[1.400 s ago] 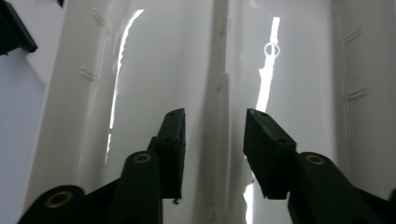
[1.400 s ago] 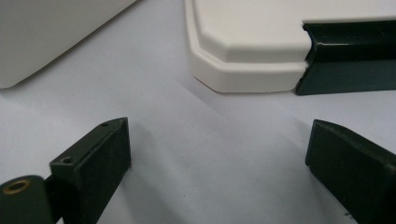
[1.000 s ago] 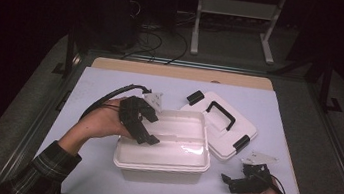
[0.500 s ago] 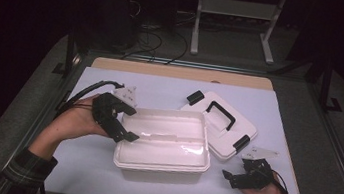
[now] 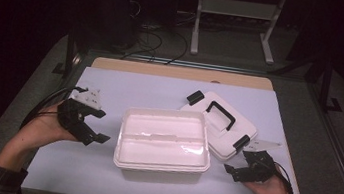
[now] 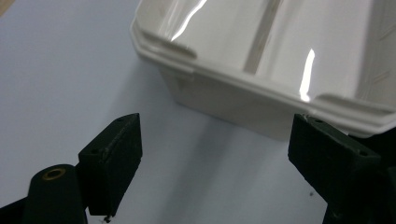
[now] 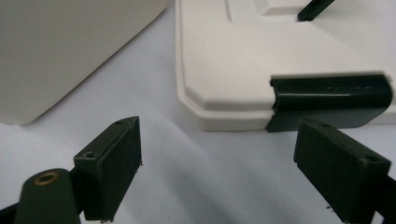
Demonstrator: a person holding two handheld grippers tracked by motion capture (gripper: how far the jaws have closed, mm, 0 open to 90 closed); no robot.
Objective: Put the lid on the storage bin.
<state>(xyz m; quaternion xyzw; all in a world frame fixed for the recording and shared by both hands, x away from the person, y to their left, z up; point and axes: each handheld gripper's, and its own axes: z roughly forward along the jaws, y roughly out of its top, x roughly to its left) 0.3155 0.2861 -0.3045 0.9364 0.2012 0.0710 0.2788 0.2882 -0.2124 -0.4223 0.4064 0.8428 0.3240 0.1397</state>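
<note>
Looking down from the high view, I have the white box (image 5: 164, 141) sitting open in the middle of the pale table (image 5: 125, 88), a low ridge running across its floor, nothing inside that I can make out. Its lid (image 5: 217, 124) lies flat on the table behind and to the right of the box, edge just beside the box's far right corner; whether they touch I can't tell. Lid has a black handle (image 5: 220, 114) on top and black latches (image 5: 240, 143) at two ends. My left gripper (image 5: 94, 124) is off to the left of the box, near but apart, jaws wide with nothing between them; they have just been opening a bit more. In the left gripper view the box's near corner (image 6: 224, 88) sits beyond the two jaws, clear of both. My right gripper (image 5: 234, 170) is at the front right, near the lid's corner, jaws wide too, having just closed a little, nothing gripped. In the right gripper view a lid latch (image 7: 329, 100) sits just ahead of the right-hand jaw, box wall (image 7: 60, 51) off to the left.
</note>
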